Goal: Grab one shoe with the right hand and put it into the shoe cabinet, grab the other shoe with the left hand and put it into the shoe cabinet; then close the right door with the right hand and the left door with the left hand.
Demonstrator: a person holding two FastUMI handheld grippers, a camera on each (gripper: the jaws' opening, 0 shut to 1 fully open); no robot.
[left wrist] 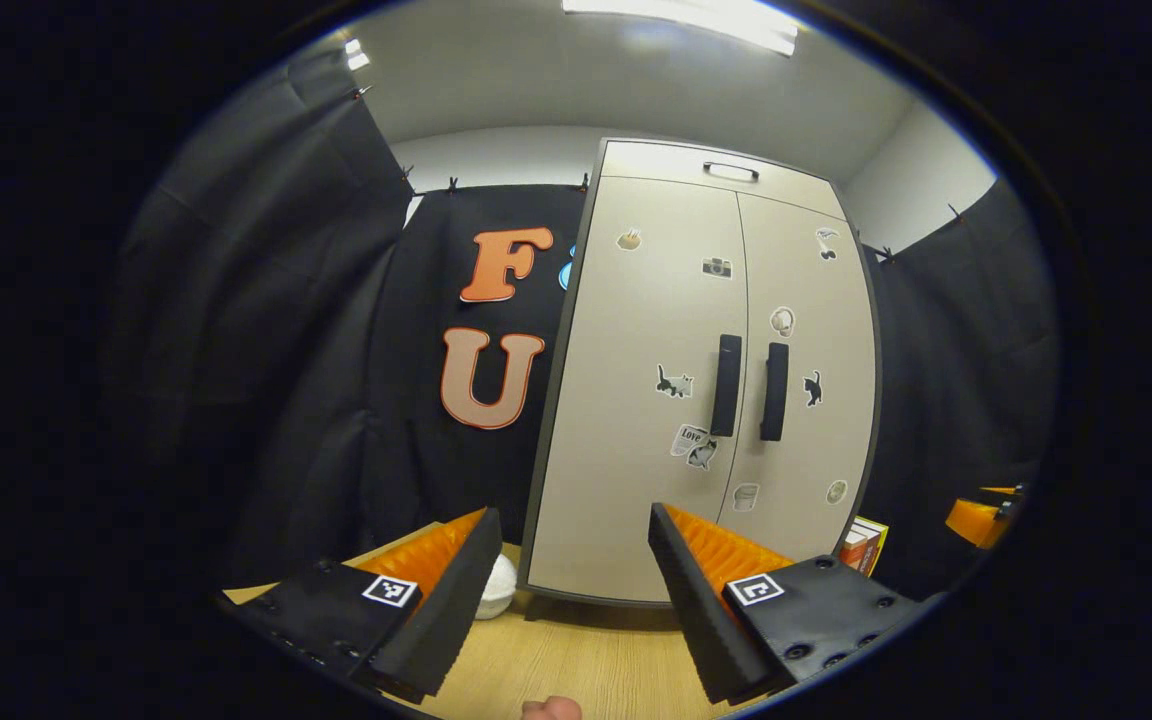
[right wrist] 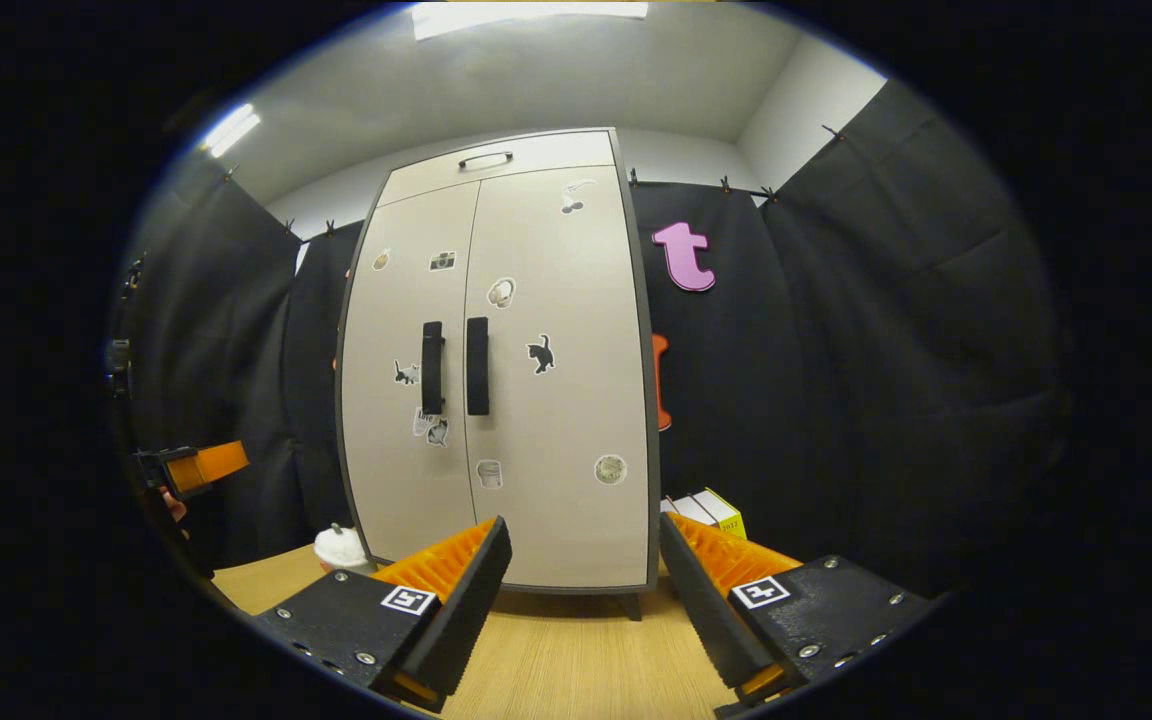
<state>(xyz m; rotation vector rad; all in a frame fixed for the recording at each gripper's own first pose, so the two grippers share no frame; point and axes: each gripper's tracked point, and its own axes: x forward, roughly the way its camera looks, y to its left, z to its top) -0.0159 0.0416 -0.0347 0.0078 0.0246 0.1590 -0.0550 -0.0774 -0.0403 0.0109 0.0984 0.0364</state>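
You are facing black cloth walls (right wrist: 886, 350) hanging pinned below a pale upper wall (left wrist: 496, 158). Ceiling light panels (left wrist: 681, 18) are glowing overhead, and a light wood tabletop (right wrist: 576, 660) is stretching beneath you. A white rounded object (right wrist: 341, 548), possibly a jar, is sitting at left; small boxes (right wrist: 711, 512) are resting at right.

there is one tall beige shoe cabinet (right wrist: 501, 370) with two doors. it has two long black handles (right wrist: 454, 367) side by side and one thin handle on top (right wrist: 484, 158). one round white thing (right wrist: 341, 548) sits by it, and one small stack of boxes (right wrist: 706, 511).
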